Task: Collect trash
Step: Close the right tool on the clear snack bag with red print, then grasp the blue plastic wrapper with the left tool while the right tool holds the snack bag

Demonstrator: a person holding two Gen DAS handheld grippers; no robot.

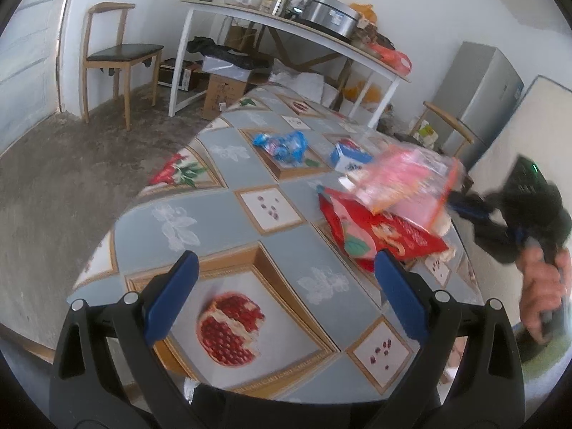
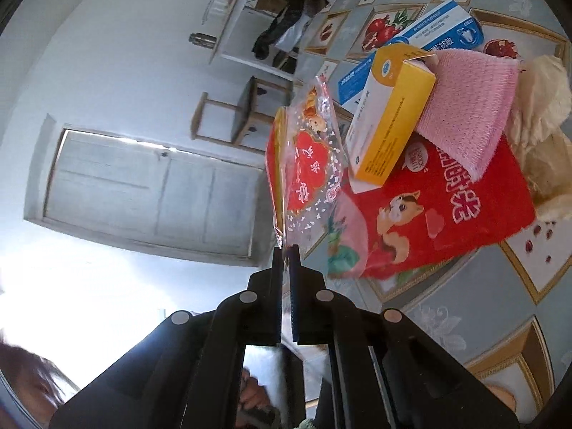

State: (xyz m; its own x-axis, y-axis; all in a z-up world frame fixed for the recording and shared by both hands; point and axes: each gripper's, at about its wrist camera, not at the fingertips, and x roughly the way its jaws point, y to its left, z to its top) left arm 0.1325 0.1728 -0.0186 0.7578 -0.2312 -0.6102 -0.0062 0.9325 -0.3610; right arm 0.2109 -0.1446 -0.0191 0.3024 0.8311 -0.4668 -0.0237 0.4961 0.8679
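1. The box [image 2: 389, 114] lies on the cloth [image 2: 472, 107].
2. Both rest on the big bag [image 2: 447, 211] (flat on the table [image 2: 447, 314]).
3. The clear wrapper [image 2: 307, 157] hangs left of them, pinched in the right gripper [image 2: 286, 250].

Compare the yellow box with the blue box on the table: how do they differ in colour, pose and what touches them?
The yellow box is yellow and white; the blue box is blue and white. The yellow box lies tilted, propped up on other items, with one end on the big red packet; the blue box lies behind it, partly hidden by it. The pink cloth lies against both. Both are printed cardboard cartons.
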